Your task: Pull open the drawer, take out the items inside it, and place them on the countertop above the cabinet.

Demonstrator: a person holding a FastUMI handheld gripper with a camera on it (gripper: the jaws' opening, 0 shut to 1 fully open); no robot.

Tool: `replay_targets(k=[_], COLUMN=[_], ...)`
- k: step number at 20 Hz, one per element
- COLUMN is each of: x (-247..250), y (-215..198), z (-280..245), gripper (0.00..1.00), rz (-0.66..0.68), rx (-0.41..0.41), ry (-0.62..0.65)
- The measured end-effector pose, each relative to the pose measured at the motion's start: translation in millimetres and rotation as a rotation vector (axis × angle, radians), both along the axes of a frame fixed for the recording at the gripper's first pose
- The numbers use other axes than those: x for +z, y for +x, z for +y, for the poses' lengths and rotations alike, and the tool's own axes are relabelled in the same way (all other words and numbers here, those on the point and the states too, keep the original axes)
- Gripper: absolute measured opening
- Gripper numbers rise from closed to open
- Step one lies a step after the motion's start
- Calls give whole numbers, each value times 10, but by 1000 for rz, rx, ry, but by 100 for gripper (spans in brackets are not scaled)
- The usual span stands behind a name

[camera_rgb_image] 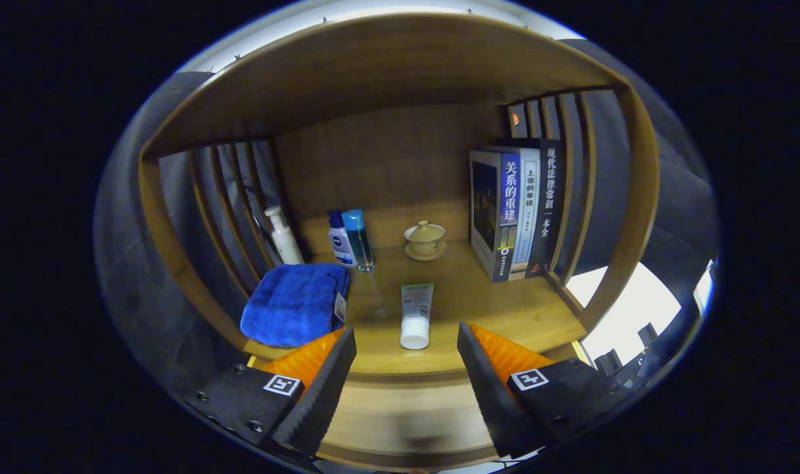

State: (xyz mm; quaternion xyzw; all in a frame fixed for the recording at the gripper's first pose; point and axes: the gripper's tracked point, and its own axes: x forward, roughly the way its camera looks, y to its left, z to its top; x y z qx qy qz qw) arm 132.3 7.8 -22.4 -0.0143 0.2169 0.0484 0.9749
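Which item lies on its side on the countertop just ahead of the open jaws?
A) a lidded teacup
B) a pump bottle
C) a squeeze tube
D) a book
C: the squeeze tube lies flat, cap toward the gripper, whose jaws stand open and hold nothing; the other three stand upright farther back.

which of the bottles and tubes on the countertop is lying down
The white-capped tube just ahead of the open gripper lies flat; the white pump bottle, blue-capped bottle and clear blue bottle stand upright behind.

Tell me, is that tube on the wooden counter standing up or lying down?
Lying down. The tube rests flat on the countertop, cap end toward the open fingers, which hold nothing.
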Motion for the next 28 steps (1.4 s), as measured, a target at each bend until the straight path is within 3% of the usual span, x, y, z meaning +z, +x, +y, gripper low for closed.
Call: replay_targets(k=[4, 13, 28], x=[133, -310, -1063], y=[-462, -1261, -1765], z=[-74, -359, -333], gripper=[100, 100, 100], rz=[-119, -167, -163], rx=[26, -29, -1], ry=[-8, -17, -61])
